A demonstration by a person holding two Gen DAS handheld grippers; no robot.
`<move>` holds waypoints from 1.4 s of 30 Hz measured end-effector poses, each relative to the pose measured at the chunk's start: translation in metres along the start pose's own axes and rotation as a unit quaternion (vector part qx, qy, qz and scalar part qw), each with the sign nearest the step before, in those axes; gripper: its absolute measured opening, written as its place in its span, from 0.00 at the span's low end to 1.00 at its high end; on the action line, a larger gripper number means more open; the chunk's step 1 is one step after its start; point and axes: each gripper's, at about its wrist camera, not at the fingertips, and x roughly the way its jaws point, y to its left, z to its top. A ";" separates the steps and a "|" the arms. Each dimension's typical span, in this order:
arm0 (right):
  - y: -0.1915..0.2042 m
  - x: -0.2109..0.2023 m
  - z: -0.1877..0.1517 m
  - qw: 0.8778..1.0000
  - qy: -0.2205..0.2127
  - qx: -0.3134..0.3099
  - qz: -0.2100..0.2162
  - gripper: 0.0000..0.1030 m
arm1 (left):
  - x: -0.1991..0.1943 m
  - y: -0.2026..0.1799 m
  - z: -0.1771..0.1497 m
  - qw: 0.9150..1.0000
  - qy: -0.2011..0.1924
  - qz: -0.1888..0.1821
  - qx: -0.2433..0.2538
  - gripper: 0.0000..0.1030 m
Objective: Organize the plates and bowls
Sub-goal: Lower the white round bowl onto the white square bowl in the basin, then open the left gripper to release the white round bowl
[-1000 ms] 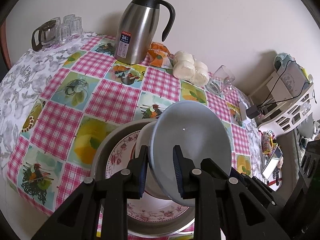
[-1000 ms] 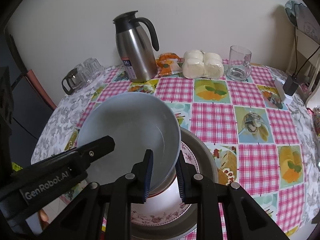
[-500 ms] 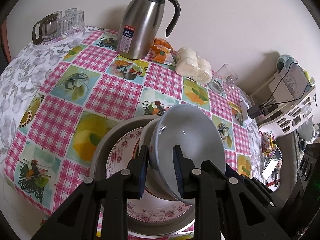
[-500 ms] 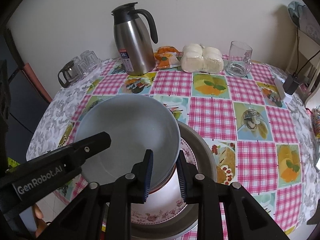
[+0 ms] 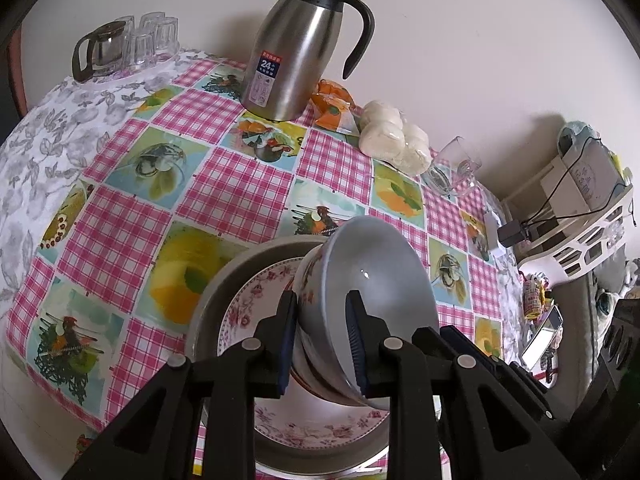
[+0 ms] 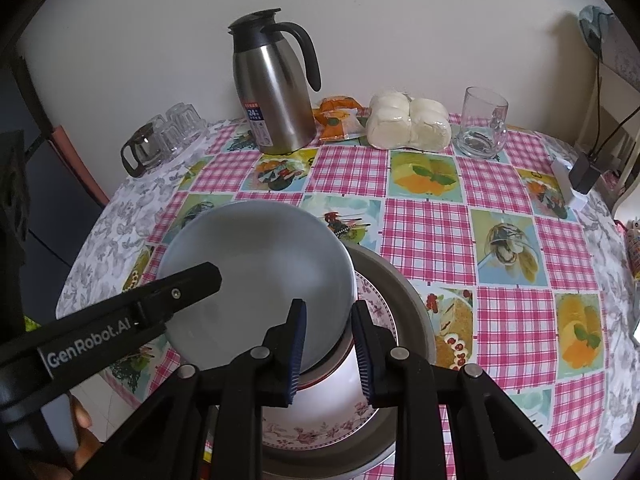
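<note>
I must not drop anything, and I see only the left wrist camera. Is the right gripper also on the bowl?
Observer: Yes. The right gripper has the bowl's near right rim between its fingers and seems closed on it.
Operator: The glass cup at the back looks tilted here. Is it lying down?
Observer: No. The glass cup stands upright, with its handle to the right, beside the bag of buns.
Operator: Is a hand near the bowl?
Observer: Only a person's finger shows, at the lower left edge of the right wrist view, off the table.
</note>
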 end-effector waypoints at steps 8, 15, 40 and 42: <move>-0.002 0.003 0.000 1.000 0.004 0.001 -0.005 0.26 | -0.005 -0.005 -0.001 1.000 -0.010 0.019 0.021 0.25; -0.004 0.008 -0.001 1.000 0.014 0.006 -0.004 0.26 | -0.013 -0.007 0.001 0.999 -0.026 0.018 0.024 0.25; -0.007 0.001 0.001 1.000 0.002 0.013 -0.005 0.26 | -0.003 0.012 0.005 1.000 -0.015 -0.014 -0.025 0.09; -0.008 -0.002 0.001 1.000 -0.003 0.014 -0.002 0.26 | -0.006 0.011 0.005 0.999 -0.017 -0.015 -0.024 0.10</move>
